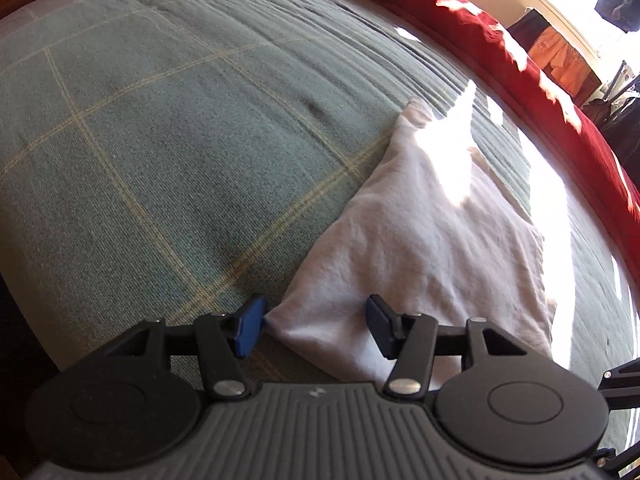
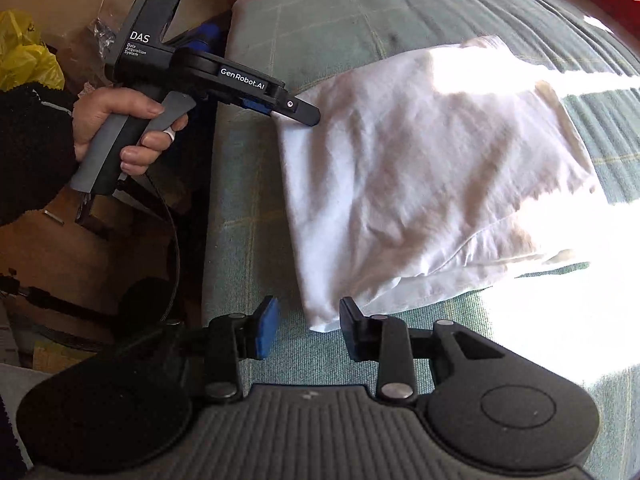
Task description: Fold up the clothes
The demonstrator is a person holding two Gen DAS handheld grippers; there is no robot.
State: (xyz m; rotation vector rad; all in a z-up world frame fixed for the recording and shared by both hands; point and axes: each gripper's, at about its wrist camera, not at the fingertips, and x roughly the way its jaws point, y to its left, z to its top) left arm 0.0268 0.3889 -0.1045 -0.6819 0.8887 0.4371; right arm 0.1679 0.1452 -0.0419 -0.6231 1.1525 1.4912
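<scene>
1. Fingers of the left gripper (image 1: pixel 316 326) stand apart, straddling the near corner of the white cloth (image 1: pixel 420 240); nothing is pinched yet.
2. Fingers of the right gripper (image 2: pixel 310 328) are likewise spread, one on each side of the cloth's other near corner.
3. Lying already folded into a rough rectangle, the cloth rests near the edge of the green checked bedspread (image 1: pixel 160 140), partly in bright sunlight.
4. It looks light, soft and limp, so it should sag and crease when lifted; the two near corners seem the best places to take hold, pinching all the layers together.
5. Seen from the right wrist, the left gripper's body reads "DAS", "Data Acquisition System" and "GenRobot.AI".
</scene>
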